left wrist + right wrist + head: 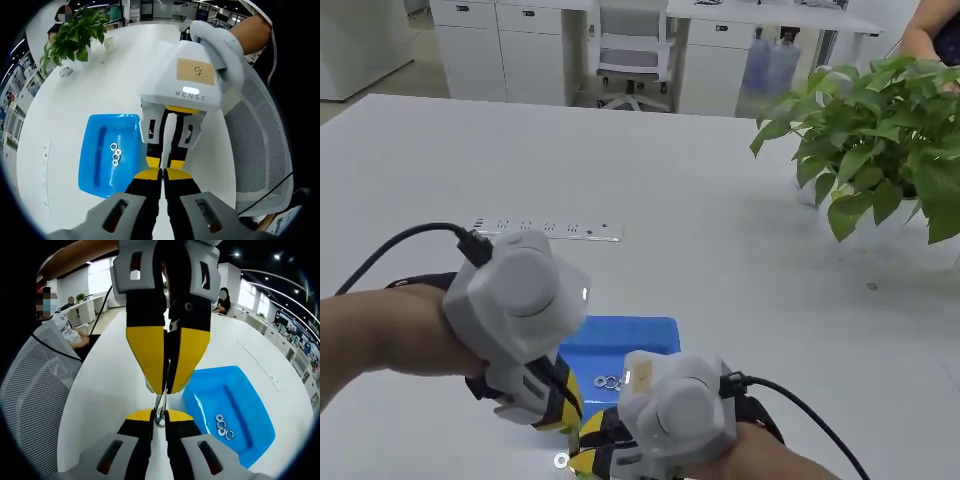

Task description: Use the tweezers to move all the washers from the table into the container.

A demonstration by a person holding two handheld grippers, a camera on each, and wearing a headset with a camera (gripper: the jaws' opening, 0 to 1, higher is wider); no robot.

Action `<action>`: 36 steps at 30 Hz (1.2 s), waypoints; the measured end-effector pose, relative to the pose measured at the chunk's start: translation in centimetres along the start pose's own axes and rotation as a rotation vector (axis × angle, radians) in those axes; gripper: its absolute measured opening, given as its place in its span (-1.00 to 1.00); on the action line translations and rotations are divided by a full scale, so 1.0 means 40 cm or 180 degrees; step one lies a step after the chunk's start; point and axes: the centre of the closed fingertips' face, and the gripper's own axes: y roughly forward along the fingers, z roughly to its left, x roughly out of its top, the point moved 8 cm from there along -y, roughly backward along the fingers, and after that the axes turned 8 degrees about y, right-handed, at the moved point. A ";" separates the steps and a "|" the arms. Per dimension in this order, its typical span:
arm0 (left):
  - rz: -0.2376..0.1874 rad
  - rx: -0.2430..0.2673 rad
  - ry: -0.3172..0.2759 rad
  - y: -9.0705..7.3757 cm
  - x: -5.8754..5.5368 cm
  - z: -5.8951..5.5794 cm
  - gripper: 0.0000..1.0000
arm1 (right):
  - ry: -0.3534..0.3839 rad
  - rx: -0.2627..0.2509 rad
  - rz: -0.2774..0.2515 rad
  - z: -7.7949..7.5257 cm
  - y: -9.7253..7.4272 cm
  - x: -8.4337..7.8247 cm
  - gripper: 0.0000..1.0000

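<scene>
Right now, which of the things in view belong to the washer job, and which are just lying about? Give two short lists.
Belong to the job:
tweezers
blue container
washers already in it
one loose washer outside it

Just lying about:
power strip
potted plant
office chair

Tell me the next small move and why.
Probably release the left gripper, leaving the tweezers with the right gripper. Both seem shut on them now, three washers sit in the container, and one washer lies on the table.
</scene>
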 end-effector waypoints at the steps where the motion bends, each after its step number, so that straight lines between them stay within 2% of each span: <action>1: -0.0003 -0.0006 0.0001 0.000 0.000 -0.001 -0.89 | 0.0006 0.0003 0.0001 0.000 0.000 0.000 -0.80; 21: 0.0052 0.0013 0.0012 -0.007 -0.005 -0.011 -0.89 | -0.0047 -0.0019 0.0054 0.004 -0.005 0.006 -0.82; 36: 0.0045 0.0096 0.0075 -0.050 0.021 -0.018 -0.89 | -0.0054 -0.0076 -0.0029 0.011 -0.036 0.039 -0.82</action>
